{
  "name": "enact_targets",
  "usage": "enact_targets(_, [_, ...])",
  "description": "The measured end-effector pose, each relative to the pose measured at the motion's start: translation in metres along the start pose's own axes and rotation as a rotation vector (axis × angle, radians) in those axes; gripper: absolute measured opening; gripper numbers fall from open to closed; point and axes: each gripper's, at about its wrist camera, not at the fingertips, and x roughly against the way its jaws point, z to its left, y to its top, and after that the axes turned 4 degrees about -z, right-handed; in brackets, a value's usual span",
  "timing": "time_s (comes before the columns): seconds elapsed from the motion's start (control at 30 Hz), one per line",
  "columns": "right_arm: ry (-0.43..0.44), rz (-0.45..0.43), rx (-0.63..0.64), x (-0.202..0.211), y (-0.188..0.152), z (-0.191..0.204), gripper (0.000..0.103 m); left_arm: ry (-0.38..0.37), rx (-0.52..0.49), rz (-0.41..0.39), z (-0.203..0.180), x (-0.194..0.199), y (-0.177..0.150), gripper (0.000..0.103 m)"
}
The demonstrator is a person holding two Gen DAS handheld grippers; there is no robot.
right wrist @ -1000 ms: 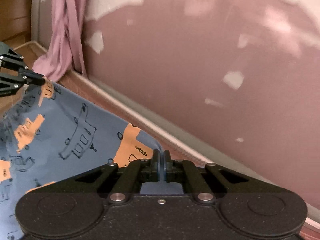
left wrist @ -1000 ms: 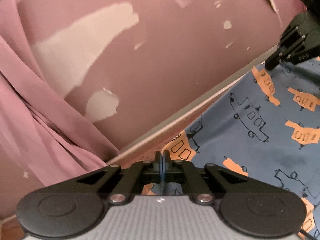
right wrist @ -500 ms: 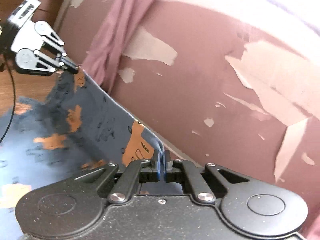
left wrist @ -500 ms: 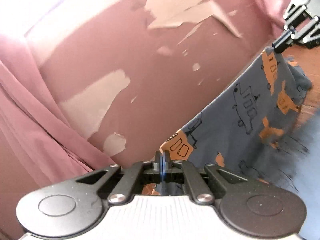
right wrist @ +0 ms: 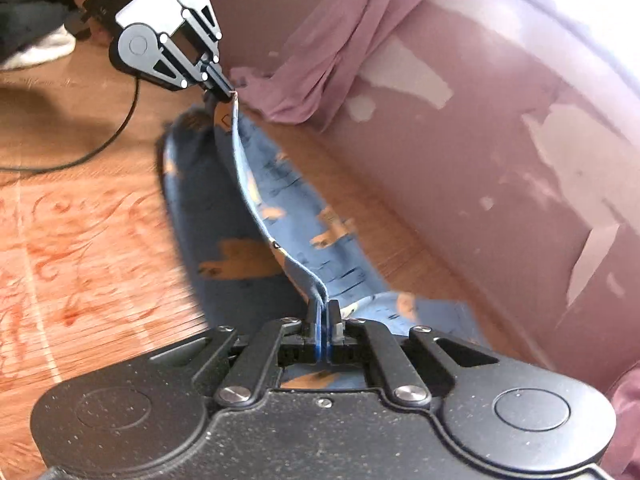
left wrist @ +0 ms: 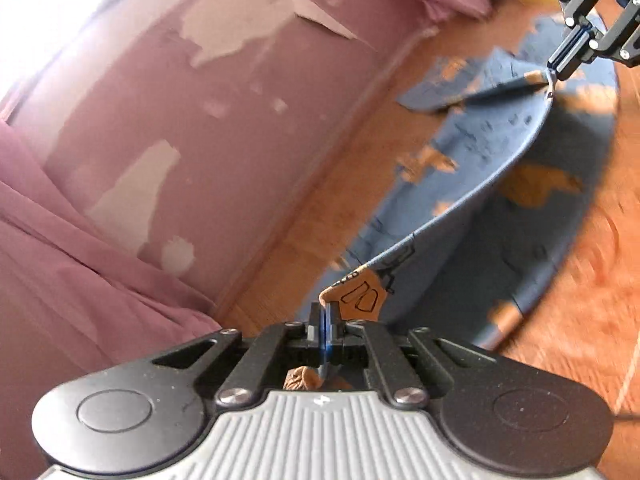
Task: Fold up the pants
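Blue cotton printed with orange vehicles, the pants (left wrist: 532,184) were soft and light, sagging between your two holds in a long drooping edge while the rest lay spread on the wooden floor (left wrist: 320,184) beside the peeling pink wall (left wrist: 224,112).

Starting on the left, your left tongs (left wrist: 326,316) were clenched on one corner of the fabric, an orange patch bunched just past the tips. Across the span, your right tongs (right wrist: 324,316) were likewise clamped on the opposite corner, a thin pinch of cloth rising between the pads.

Fabric this limp would not have held a shape by itself; it would have followed wherever the corners went and wrinkled if the edge went slack. The hem corners you held looked like the right places to grip, since the stitched edge gives the pads something firmer than a single layer.

A dark cable (right wrist: 116,136) lay on the floor near the far end, clear of the cloth.
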Motion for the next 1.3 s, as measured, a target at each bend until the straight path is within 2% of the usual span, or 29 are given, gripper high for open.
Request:
enact_targets(0.1, [0.015, 0.040, -0.020, -0.005, -0.004, 0.011, 0.001, -0.036, 0.000, 0.037, -0.008, -0.002, -0.008, 0.001])
enact_targets(0.2, [0.025, 0.059, -0.036, -0.009, -0.006, 0.012, 0.001, -0.047, -0.044, 0.046, -0.015, -0.004, -0.012, 0.001])
enact_targets(0.43, [0.016, 0.047, -0.035, -0.006, -0.005, 0.013, 0.001, -0.026, -0.066, 0.035, -0.020, 0.000, -0.017, 0.001])
enact_targets(0.57, [0.010, 0.028, -0.005, 0.004, 0.001, 0.020, 0.000, -0.037, -0.097, 0.033, -0.023, 0.004, -0.018, 0.001])
enact_targets(0.67, [0.038, 0.058, 0.071, 0.002, -0.005, 0.038, 0.000, -0.064, -0.103, 0.054, -0.026, 0.004, -0.023, 0.002])
enact_targets(0.7, [0.036, 0.066, 0.078, 0.000, -0.007, 0.040, 0.000, -0.070, -0.092, 0.063, -0.025, 0.004, -0.024, 0.005])
enact_targets(0.77, [0.025, 0.065, 0.031, 0.000, -0.007, 0.033, 0.012, -0.073, -0.062, 0.073, -0.023, 0.006, -0.023, 0.010])
enact_targets(0.83, [0.026, 0.066, -0.048, 0.000, -0.005, 0.018, 0.025, -0.070, -0.046, 0.070, -0.021, 0.010, -0.020, 0.029])
enact_targets(0.87, [0.036, 0.072, -0.095, 0.000, -0.004, 0.010, 0.029, -0.069, -0.039, 0.061, -0.021, 0.013, -0.019, 0.034])
enact_targets(0.9, [0.043, 0.082, -0.141, -0.001, -0.004, 0.002, 0.038, -0.069, -0.034, 0.054, -0.021, 0.016, -0.016, 0.041])
enact_targets(0.93, [0.051, 0.094, -0.193, -0.003, -0.004, -0.007, 0.046, -0.071, -0.028, 0.046, -0.023, 0.018, -0.012, 0.043])
enact_targets(1.0, [0.063, 0.120, -0.316, -0.009, -0.004, -0.026, 0.050, -0.083, -0.028, 0.030, -0.027, 0.020, -0.004, 0.043])
enact_targets(1.07, [0.066, 0.135, -0.420, -0.015, -0.001, -0.040, 0.051, -0.100, -0.070, 0.012, -0.035, 0.019, 0.004, 0.043])
enact_targets(1.2, [0.078, 0.158, -0.496, -0.029, 0.010, -0.046, 0.052, -0.110, -0.175, 0.009, -0.049, 0.013, 0.007, 0.042])
enact_targets(1.3, [0.086, 0.214, -0.510, -0.040, 0.013, -0.041, 0.052, -0.127, -0.161, 0.032, -0.048, 0.010, 0.007, 0.023])
